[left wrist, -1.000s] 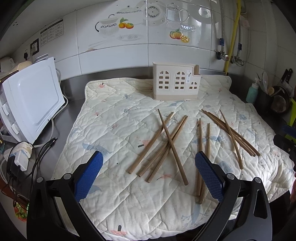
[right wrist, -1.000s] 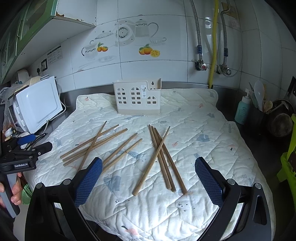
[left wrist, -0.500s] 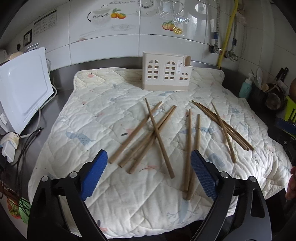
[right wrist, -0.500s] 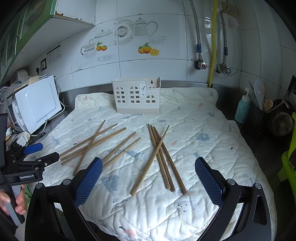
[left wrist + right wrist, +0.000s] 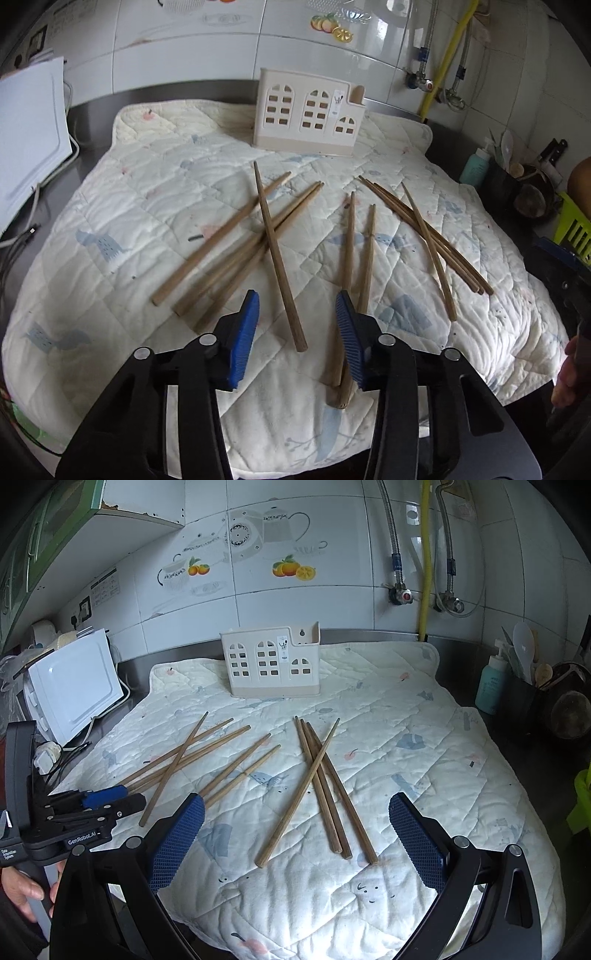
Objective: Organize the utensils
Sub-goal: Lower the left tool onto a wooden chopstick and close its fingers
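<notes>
In the left wrist view, the left gripper point(image 5: 297, 325) hangs low over the near part of a quilted mat point(image 5: 155, 192), its blue pads point(image 5: 245, 334) having just been closing yet not touching anything; the thick end of one crossing chopstick point(image 5: 277, 254) lies between them, apart from both. That stick lies over a fan of three chopsticks point(image 5: 236, 254) to its left, while a pair point(image 5: 364, 258) runs just beside and partly under the right pad, so it crowds that side. Further right lies another bundle point(image 5: 428, 232), and the cream utensil holder point(image 5: 308, 112) stands upright at the mat's far edge. At the right border, blurred, a dark shape may be the other tool. In the right wrist view, the right gripper point(image 5: 295, 834) has its jaws wide apart above the mat's near edge, nothing between them but cloth; the crossed bundle lies just ahead. A white appliance point(image 5: 74, 690) sits left, a green bottle point(image 5: 489, 685) right, both off the mat.
</notes>
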